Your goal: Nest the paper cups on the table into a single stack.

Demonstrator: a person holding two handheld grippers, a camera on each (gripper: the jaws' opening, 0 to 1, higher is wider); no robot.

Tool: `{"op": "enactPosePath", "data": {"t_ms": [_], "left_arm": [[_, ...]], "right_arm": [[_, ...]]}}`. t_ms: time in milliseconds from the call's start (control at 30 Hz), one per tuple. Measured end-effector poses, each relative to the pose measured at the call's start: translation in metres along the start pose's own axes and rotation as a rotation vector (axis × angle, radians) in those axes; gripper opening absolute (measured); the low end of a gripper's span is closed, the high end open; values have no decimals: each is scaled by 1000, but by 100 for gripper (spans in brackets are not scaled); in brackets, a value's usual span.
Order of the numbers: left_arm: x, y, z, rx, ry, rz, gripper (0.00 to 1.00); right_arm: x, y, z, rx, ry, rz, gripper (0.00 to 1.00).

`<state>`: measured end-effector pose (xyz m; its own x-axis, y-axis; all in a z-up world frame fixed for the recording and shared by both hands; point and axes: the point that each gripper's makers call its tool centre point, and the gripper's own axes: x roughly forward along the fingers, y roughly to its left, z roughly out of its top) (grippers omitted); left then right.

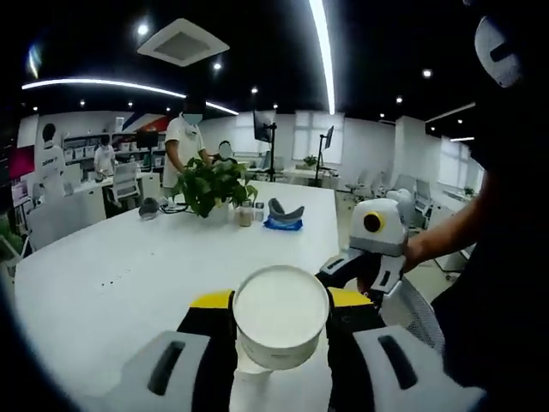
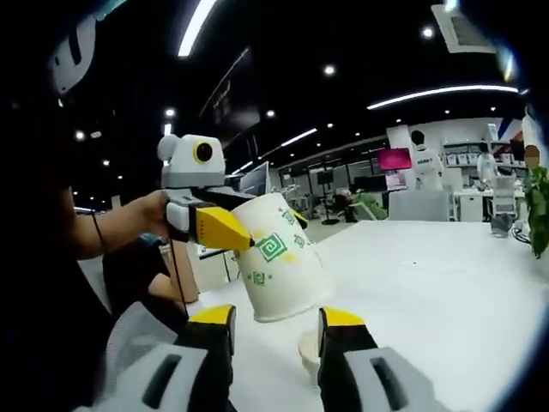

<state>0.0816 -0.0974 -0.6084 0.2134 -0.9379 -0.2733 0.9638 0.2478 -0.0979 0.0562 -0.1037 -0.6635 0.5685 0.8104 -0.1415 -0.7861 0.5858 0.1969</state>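
Note:
My left gripper (image 1: 280, 300) is shut on a white paper cup (image 1: 280, 316), whose round bottom faces the camera in the left gripper view. In the right gripper view the same cup (image 2: 276, 257), printed with green marks, hangs tilted above the table in the left gripper (image 2: 214, 225). My right gripper (image 2: 279, 318) stands open just below that cup, its yellow-tipped jaws wide apart. Low between these jaws lies a small pale round shape (image 2: 307, 350), possibly another cup's rim. The right gripper (image 1: 364, 270) also sits just right of the held cup.
The long white table (image 1: 129, 266) stretches ahead. A potted plant (image 1: 214, 184), small jars (image 1: 246, 215) and a blue-grey item (image 1: 283, 216) stand at its far end. People stand by desks behind. The holder's arm (image 1: 446, 236) comes in from the right.

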Motion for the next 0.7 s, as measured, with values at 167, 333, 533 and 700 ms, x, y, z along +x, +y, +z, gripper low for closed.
{"op": "enactPosePath", "data": {"t_ms": [167,333,533,700], "left_arm": [[-2,-3,-4,3,-10,-28,39],[-6,-4,-16,36,35,-42,39],[-10,-7,-31,26,83,-62,38],[-14,-5,-40,11,100,-59,38]], "right_arm": [[-3,1,0,21,-6,11,35],[-7,1,6,62,-39,26,32],[-6,8,7,81,-46,63,21],[-6,13,12,115,-63,99,18]]}}
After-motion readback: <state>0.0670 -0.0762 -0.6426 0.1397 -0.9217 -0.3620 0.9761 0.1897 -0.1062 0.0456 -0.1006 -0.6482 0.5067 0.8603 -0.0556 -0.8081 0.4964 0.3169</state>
